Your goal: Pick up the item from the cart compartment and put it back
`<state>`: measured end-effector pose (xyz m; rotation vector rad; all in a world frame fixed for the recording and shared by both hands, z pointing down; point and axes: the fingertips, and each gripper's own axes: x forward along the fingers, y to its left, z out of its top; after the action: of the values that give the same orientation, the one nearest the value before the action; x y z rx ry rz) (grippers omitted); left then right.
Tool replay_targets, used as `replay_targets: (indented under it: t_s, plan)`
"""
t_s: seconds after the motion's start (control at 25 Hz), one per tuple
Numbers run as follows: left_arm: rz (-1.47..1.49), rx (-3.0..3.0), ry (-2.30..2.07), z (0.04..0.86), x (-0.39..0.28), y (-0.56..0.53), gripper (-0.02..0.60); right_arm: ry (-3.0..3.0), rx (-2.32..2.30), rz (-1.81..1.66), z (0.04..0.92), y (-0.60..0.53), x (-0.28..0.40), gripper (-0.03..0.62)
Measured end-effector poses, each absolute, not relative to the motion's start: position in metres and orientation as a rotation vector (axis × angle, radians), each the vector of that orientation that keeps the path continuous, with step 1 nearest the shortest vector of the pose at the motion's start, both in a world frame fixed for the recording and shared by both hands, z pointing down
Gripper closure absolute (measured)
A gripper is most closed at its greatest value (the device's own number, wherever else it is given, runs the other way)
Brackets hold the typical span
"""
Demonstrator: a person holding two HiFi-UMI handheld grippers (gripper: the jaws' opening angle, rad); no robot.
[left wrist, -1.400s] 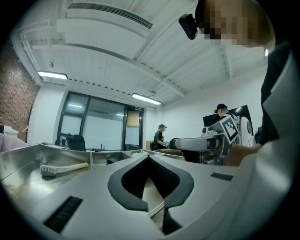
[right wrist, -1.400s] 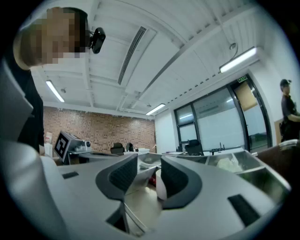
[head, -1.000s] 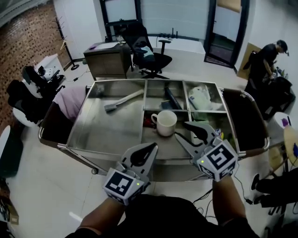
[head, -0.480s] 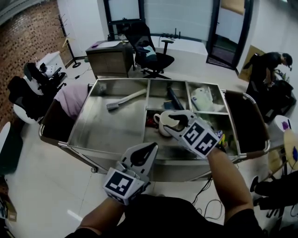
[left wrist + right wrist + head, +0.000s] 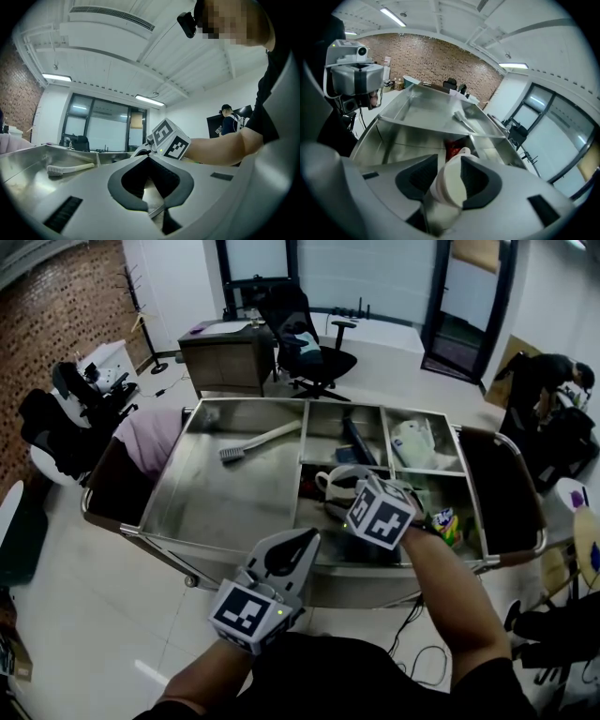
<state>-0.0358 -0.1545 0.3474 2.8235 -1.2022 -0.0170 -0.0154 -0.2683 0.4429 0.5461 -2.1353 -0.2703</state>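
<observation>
A stainless-steel cart (image 5: 216,502) fills the middle of the head view; it is divided into one broad left compartment and smaller compartments in the middle and on the right. Beyond the cart, a black office chair (image 5: 309,343) and a brown desk (image 5: 230,357) are seen on the pale floor, and a person (image 5: 553,390) is bent over at the far right.

The right claw (image 5: 352,491) has been reached into the near middle compartment and is clenched on the white mug (image 5: 336,486). In the right gripper view the mug (image 5: 450,183) is seen filling the gap between the two dark pads, with both sides touched. Whether the mug's base rests on the compartment floor cannot be told.

The left claw (image 5: 302,538) is held at the cart's near edge, outside the compartments. Its jaws are closed tip to tip with nothing between them, as is confirmed in the left gripper view (image 5: 150,159).

A white brush (image 5: 260,442) lies at a slant in the broad left compartment. A white bag (image 5: 412,442) is kept in the far right compartment and a small colourful item (image 5: 445,526) in the near right one. A red thing (image 5: 452,149) is glimpsed just behind the mug.
</observation>
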Motion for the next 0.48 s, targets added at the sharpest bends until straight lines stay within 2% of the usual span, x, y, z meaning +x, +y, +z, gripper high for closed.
replay_targets:
  t_s: [0.32, 0.48]
  plan:
    - [-0.03, 2.817, -1.198, 0.349, -0.037, -0.158, 0.581, -2.043, 0.519, -0.308, 0.455, -0.273, -0.016, 0.422]
    - [-0.037, 2.82, -1.19, 0.349, -0.036, -0.158, 0.581, -1.999, 0.478, -0.347, 0.457, -0.267, -0.016, 0.465]
